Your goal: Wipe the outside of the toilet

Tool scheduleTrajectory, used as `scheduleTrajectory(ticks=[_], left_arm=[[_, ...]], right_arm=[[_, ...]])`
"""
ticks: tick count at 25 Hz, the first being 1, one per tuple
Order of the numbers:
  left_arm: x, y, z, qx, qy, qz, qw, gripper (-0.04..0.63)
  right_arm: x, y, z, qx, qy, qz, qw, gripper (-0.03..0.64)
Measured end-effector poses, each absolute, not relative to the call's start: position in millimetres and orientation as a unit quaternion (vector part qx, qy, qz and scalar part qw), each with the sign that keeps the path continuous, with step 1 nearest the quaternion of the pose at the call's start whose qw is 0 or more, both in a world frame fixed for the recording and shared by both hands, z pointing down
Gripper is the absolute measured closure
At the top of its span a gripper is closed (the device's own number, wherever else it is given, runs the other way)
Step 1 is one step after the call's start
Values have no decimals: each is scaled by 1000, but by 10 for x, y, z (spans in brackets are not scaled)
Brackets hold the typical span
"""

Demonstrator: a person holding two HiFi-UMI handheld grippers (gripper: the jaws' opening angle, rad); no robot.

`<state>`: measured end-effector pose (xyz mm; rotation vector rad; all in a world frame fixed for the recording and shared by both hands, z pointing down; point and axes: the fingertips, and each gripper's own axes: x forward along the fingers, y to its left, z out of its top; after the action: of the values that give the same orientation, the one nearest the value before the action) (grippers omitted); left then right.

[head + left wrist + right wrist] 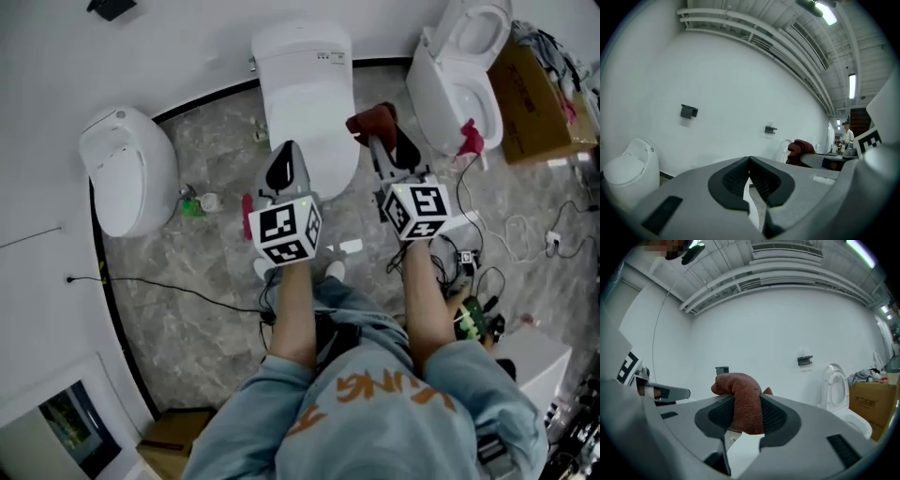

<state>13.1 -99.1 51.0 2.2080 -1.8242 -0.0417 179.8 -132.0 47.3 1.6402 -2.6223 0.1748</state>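
Observation:
A white toilet [305, 94] with its lid down stands straight ahead of me against the wall. My right gripper [378, 141] is shut on a dark red cloth [372, 121], held up beside the toilet's right flank; in the right gripper view the cloth [743, 404] bulges up between the jaws. My left gripper [284, 161] hangs over the front of the lid with its jaws closed and nothing in them; its tips [750, 164] meet in the left gripper view.
A second white toilet [127, 169] stands at the left, a third with its seat raised [459, 70] at the right next to a cardboard box [539, 98]. Cables [525, 234] lie on the marble floor at the right. A green bottle [191, 203] stands at the left.

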Motion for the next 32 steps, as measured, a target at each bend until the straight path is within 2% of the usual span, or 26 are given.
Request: scheduleTrajectory(ticks=[7, 13, 19, 32], left_arm=[[184, -993, -200, 766, -637, -49, 72, 597], [276, -970, -464, 775, -631, -37, 20, 597], [330, -1018, -528, 773, -633, -25, 8, 597], [519, -1134, -530, 788, -616, -17, 9, 597]], right_arm=[[1643, -1228, -321, 505, -863, 9, -16, 468], [1678, -1160, -479, 501, -865, -5, -24, 468], [1762, -1223, -450, 513, -858, 4, -3, 468], [1909, -1302, -471, 530, -848, -1, -4, 465]])
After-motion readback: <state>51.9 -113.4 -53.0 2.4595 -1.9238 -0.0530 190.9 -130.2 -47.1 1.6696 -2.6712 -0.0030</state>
